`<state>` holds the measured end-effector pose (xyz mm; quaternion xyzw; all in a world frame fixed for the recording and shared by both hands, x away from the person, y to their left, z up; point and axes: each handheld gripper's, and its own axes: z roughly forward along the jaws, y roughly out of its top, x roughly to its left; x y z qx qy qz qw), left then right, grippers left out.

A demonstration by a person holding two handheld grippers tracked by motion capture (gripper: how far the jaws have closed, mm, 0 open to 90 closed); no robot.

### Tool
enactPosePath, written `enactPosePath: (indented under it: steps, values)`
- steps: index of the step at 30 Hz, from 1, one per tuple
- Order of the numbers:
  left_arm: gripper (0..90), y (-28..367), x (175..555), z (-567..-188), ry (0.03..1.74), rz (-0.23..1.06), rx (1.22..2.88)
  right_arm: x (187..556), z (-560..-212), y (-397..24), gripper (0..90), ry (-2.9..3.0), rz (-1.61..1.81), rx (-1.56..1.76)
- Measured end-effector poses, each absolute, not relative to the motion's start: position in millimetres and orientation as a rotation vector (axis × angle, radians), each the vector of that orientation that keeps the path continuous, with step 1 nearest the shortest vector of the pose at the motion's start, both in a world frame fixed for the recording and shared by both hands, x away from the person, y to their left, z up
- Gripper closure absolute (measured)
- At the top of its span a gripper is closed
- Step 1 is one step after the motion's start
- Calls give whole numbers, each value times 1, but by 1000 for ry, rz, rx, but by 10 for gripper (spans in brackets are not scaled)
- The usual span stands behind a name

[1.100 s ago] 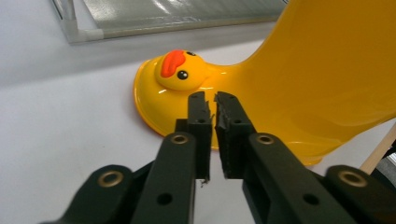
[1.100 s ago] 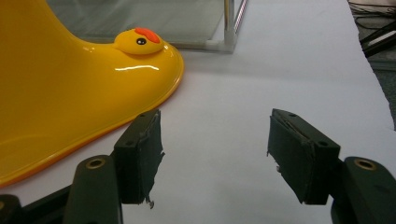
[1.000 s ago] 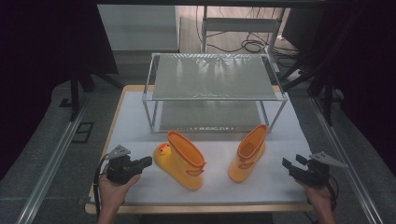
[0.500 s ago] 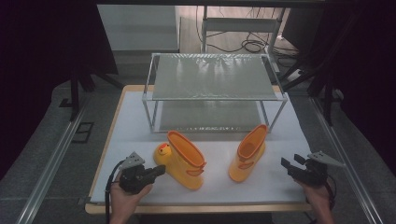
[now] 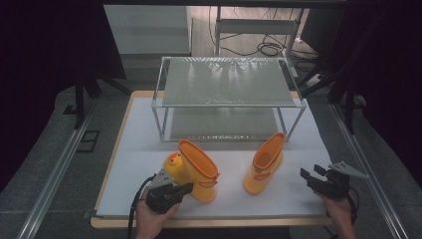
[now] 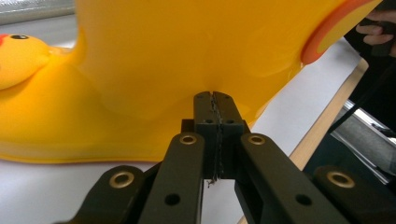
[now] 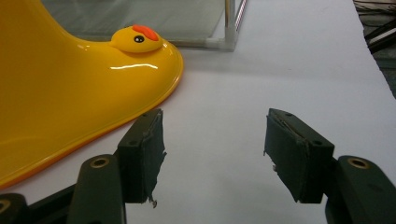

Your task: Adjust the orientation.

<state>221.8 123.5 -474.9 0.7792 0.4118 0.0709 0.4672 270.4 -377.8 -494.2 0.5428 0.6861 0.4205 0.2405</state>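
Item: pair of yellow duck-faced rain boots, upright on the white tabletop (image 5: 149, 164), near side of a glass-topped shelf rack (image 5: 226, 82).

Left boot (image 5: 196, 169): left claw (image 5: 183, 189) at its heel, jaws pressed fully together, gripping nothing.

Right boot (image 5: 263, 162): right claw (image 5: 309, 177) just beside it, jaws wide apart, empty.

Handling advice: reopen the left jaws, straddle the orange collar rim, close firmly, lift without tilting.

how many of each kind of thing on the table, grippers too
yellow duck boots: 2, left boot, right boot
wire shelf rack: 1
grippers: 2, left gripper, right gripper
total: 5
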Motion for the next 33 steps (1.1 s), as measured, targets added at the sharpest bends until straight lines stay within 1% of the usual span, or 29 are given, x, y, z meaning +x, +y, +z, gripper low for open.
enactPosePath:
  steps: [12, 16, 21, 24, 33]
  values:
    - [900, 121, 215, -473, 994, 164, 1912, 271, -495, -378, 372, 1870, 1151, 1490]
    - [900, 112, 210, -472, 965, 151, 1927, 271, -496, -379, 372, 1871, 1147, 1495]
    - [900, 92, 203, -473, 917, 145, 1947, 270, -495, -379, 372, 1870, 1147, 1495]
    - [900, 80, 200, -476, 911, 170, 1945, 270, -495, -379, 372, 1871, 1147, 1493]
    - [900, 50, 203, -491, 946, 300, 1932, 270, -496, -377, 372, 1871, 1150, 1490]
